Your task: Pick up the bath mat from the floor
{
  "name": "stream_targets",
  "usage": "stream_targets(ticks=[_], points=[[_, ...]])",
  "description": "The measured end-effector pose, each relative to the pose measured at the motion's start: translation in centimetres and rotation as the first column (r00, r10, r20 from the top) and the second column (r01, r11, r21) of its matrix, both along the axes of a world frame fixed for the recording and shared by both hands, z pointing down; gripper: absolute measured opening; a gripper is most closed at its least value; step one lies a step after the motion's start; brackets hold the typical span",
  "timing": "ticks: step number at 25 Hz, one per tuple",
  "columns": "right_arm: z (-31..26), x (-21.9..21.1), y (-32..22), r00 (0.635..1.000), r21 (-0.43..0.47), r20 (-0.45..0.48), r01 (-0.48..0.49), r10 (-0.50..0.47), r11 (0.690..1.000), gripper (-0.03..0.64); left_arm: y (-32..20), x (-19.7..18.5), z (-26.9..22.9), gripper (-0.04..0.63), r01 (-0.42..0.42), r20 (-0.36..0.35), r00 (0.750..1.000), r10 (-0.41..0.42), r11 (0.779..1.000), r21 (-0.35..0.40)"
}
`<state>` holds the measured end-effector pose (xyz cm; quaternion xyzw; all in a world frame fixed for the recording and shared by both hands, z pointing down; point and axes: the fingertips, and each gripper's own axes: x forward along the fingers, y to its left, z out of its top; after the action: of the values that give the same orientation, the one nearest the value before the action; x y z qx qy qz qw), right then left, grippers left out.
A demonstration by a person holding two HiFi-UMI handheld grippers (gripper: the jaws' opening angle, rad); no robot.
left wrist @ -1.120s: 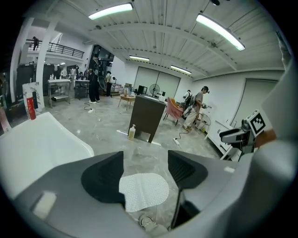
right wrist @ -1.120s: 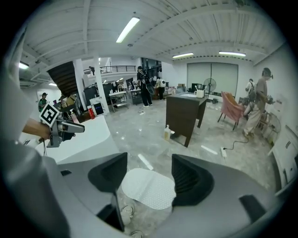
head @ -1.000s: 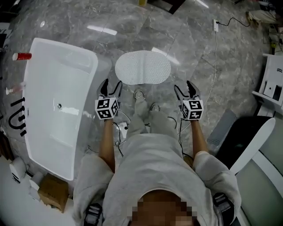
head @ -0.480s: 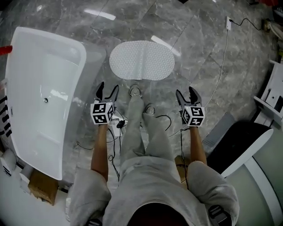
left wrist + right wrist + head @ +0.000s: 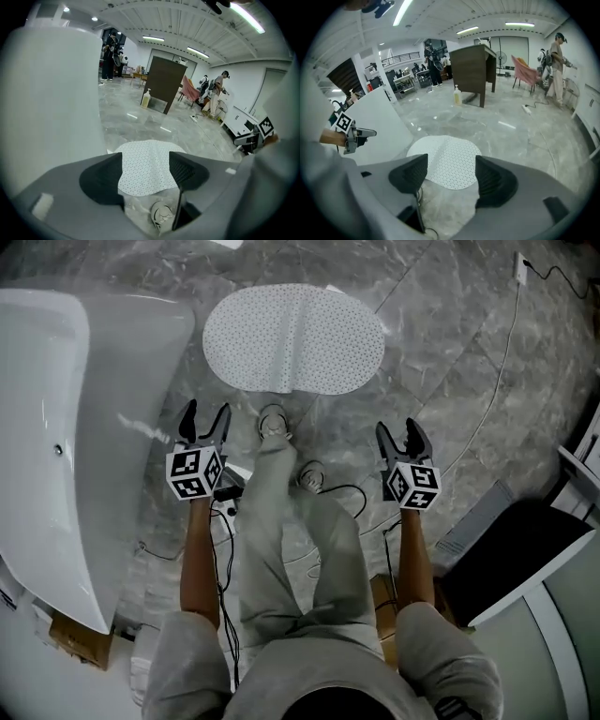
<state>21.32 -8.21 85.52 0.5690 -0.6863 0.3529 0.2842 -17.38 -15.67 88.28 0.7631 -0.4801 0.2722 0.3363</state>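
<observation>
Bath mat (image 5: 293, 338) apparently flat on floor (image 5: 450, 362) | left tongs (image 5: 206, 412) open, empty | right tongs (image 5: 397, 428) open, empty

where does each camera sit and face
Head view: on the person's head, looking steeply down at the bath mat; arms, legs, left gripper, right gripper show.
Left gripper view: on that gripper, facing the mat beyond its own open jaws.
Right gripper view: likewise, its own open jaws framing the mat.
Shared: all three see the mat.

wear: grey top (image 5: 314, 676) | grey trousers (image 5: 281, 540) | shoes (image 5: 273, 422) maybe white | fingers (image 5: 188, 421) black
</observation>
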Motion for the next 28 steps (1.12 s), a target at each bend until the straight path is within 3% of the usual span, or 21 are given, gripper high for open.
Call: stream_targets(ticks=[6,14,21,28], points=[[12.7,1.9,-0.1,1.0,-0.005,0.001,-0.004,0.004,1.0,0.307,0.8,-1.1,11.9,0.301,-0.004,0.049,0.999,0.004,1.0,-0.006],[26.4,3.4,-2.9,0.999,-0.005,-0.042,-0.002,0.002,1.0,0.331,-0.9,-1.7,24.3,0.366,-0.034,0.069,0.997,0.035,0.999,-0.013],[34.4,5.0,-4.6,0.997,-0.028,-0.073,-0.009,0.007,1.0,0.353,-3.0,-2.2,31.7,0.387,-0.008,0.074,0.997,0.009,1.0,-0.019],[38.4,5.9,-5.7,0.997,-0.052,-0.074,-0.016,0.012,0.999,0.365,-4.8,-3.2,36.1,0.434,0.035,0.107,0.994,-0.031,0.999,-0.031]])
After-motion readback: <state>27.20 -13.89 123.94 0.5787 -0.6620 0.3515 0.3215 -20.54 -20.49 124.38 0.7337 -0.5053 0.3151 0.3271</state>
